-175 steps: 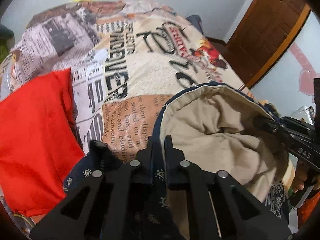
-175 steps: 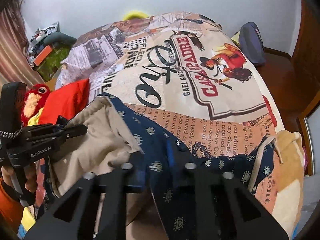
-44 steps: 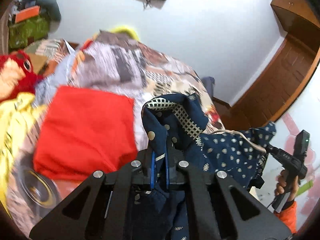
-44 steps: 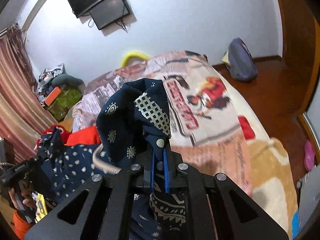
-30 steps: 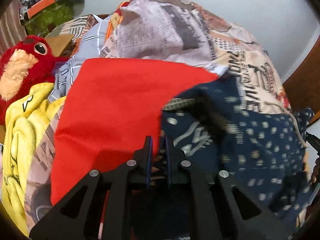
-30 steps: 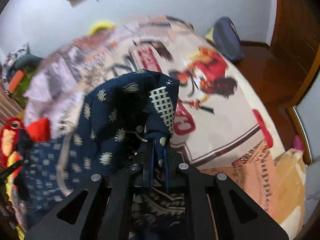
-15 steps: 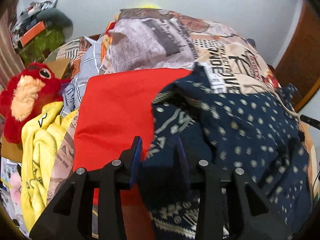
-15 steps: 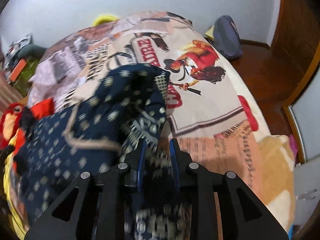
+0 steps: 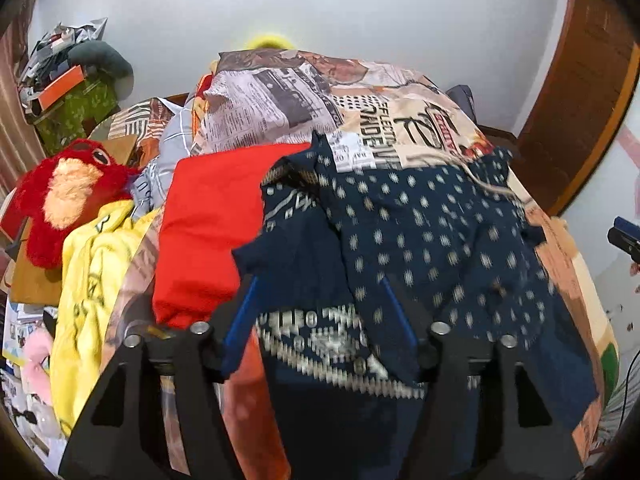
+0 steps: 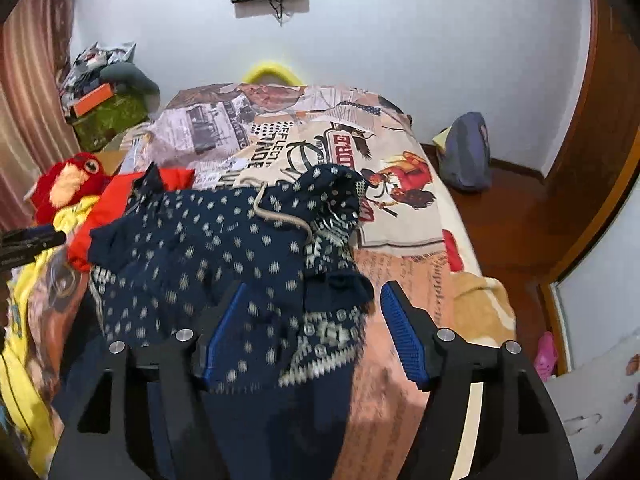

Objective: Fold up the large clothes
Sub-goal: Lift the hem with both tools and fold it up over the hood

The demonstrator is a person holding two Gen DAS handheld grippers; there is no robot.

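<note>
- The navy patterned garment lies spread across the near end of the bed, on the printed bedspread, with one edge over a folded red cloth.
- The left gripper stands wide open above the garment's hem, holding nothing.
- The right gripper is spread wide too, empty, blue pads showing.
- A pale drawstring trails over the fabric.
- A red plush toy sits beside a yellow cloth.
</note>
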